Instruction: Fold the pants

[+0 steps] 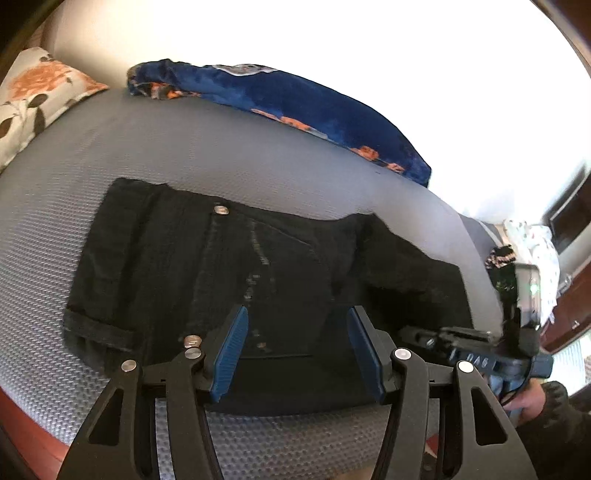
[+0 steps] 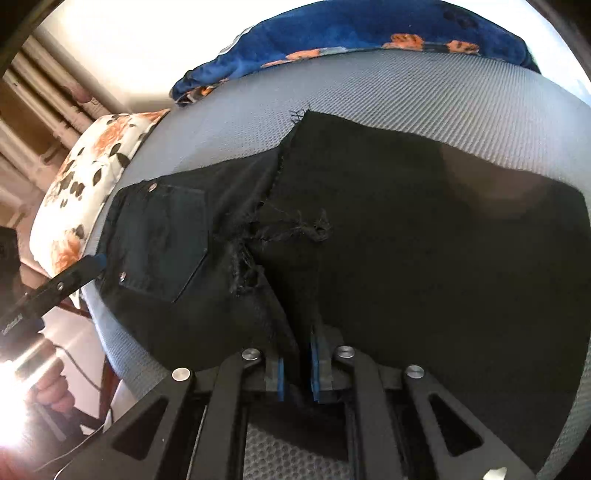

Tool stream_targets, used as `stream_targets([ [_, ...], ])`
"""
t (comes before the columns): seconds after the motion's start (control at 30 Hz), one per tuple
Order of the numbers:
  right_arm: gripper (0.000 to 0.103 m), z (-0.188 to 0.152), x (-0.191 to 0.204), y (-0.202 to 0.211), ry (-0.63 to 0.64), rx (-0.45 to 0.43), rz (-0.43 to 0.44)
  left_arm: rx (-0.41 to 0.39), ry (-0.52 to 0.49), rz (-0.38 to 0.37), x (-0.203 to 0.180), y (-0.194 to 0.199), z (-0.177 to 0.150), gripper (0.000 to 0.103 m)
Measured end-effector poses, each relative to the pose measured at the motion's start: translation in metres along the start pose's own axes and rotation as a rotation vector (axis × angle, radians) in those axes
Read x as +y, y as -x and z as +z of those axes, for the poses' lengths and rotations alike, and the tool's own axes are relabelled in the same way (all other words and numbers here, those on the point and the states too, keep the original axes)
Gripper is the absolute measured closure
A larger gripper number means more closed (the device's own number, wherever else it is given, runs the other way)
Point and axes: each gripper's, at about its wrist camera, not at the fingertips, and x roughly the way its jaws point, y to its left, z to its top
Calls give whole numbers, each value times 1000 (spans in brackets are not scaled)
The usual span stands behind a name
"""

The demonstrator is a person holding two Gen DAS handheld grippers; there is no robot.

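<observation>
pants [image 1: 229, 266] soft, heavy denim, floppy | my left gripper [image 1: 295, 347] spread, empty | my right gripper [image 2: 297, 365] pinching near edge [image 2: 295, 332] | I'd take hems

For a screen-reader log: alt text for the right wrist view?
The right gripper, nearly closed, pinches a fold of black pants spread on a grey textured bed surface. A floral pillow lies left, a blue blanket beyond.

Floral pillow [image 1: 35, 99]; blue blanket [image 1: 295, 107]; grey mattress [image 1: 184, 147]
</observation>
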Motion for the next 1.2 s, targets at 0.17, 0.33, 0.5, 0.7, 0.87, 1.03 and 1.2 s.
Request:
stream_targets([
  [0.17, 66, -10, 7, 7, 30, 31, 89, 52, -20, -47, -17, -13, 0, 46],
  [0.33, 64, -24, 2, 36, 4, -20, 110, 147, -11, -147, -32, -27, -5, 46],
  [0.5, 54, -33, -35, 71, -133, -130, 54, 311, 95, -260, -42, -60, -6, 47],
  [0.7, 54, -38, -74, 84, -277, -192, 49, 430, 242, -272, -36, -90, -7, 61],
  [0.87, 54, -42, -95, 87, -353, -214, 63, 463, 258, -236, -37, -105, -12, 61],
  [1.03, 54, -42, -100, 87, -377, -229, 71, 445, 280, -249, -37, -111, -12, 61],
  [1.2, 54, -40, -102, 82, -380, -222, 70, 482, 279, -287, -50, -126, -27, 92],
])
